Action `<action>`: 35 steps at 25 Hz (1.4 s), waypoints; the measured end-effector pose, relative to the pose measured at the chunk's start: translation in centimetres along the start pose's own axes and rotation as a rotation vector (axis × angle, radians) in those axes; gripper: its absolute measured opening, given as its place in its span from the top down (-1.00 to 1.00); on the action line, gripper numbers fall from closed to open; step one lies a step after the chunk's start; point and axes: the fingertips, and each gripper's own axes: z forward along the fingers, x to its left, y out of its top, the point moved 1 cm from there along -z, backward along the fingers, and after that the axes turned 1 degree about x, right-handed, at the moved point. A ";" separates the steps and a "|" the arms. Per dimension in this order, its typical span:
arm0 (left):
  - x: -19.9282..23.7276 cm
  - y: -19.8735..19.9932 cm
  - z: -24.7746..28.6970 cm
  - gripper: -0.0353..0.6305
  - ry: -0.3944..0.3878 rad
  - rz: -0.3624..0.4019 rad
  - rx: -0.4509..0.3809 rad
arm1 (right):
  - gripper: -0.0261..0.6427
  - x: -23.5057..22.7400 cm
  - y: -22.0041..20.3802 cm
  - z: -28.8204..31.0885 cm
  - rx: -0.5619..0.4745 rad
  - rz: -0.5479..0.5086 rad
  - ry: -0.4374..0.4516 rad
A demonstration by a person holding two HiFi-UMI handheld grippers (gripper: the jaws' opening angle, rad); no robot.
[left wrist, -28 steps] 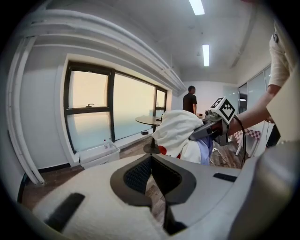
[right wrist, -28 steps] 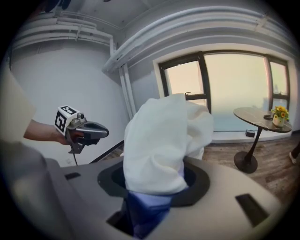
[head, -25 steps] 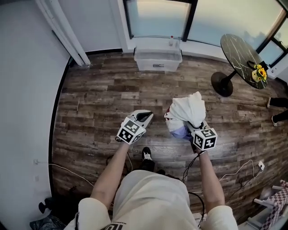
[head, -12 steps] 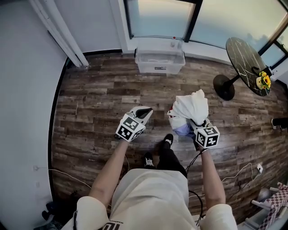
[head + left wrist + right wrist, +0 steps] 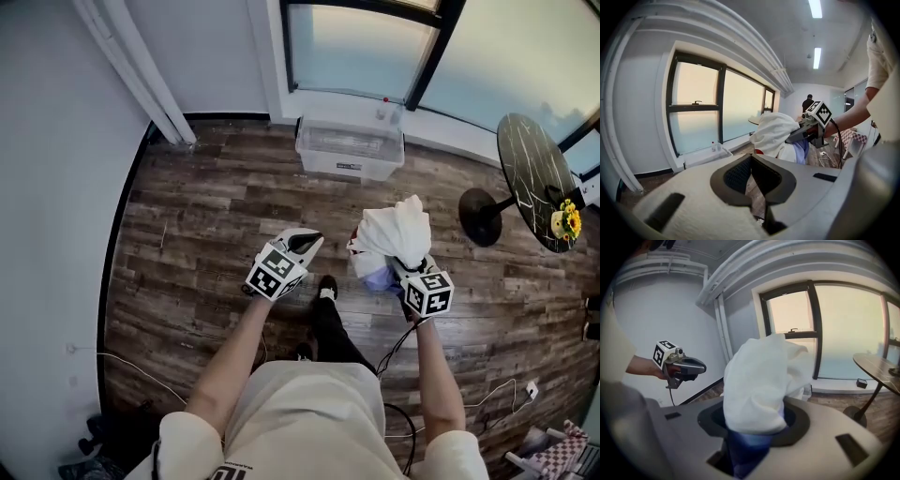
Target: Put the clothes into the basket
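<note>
My right gripper [image 5: 401, 265] is shut on a bundle of clothes [image 5: 394, 234], white cloth on top with lilac-blue cloth beneath; it stands up out of the jaws. In the right gripper view the bundle [image 5: 759, 380] fills the space between the jaws. My left gripper [image 5: 312, 241] is held level beside it, shut and empty; its jaws [image 5: 751, 159] meet at the tips. A clear plastic bin [image 5: 349, 150] sits on the wood floor by the window, ahead of both grippers and well apart from them. The left gripper view shows the bin [image 5: 705, 154] low under the window.
A round dark table [image 5: 534, 173] with yellow flowers [image 5: 567, 223] stands at the right. White rails [image 5: 141, 75] lean along the left wall. Cables [image 5: 469, 403] trail on the floor behind. A person [image 5: 807, 102] stands far off in the left gripper view.
The person has stepped forward, so the bin and window have come nearer. Both grippers keep their pose, and the bundle stays in the right one.
</note>
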 end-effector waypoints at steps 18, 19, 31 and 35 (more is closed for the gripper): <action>15.7 7.2 10.4 0.85 0.075 0.025 0.034 | 0.35 -13.0 8.7 12.9 0.046 0.008 0.059; 16.3 7.5 10.8 0.85 0.075 0.026 0.033 | 0.35 -13.4 9.1 13.4 0.046 0.009 0.055; 25.8 9.9 20.1 0.85 -0.005 0.037 0.079 | 0.35 -19.2 16.1 21.9 0.021 0.024 0.020; 29.6 11.5 23.7 0.85 -0.041 0.046 0.086 | 0.35 -21.7 18.3 25.9 0.050 0.028 0.019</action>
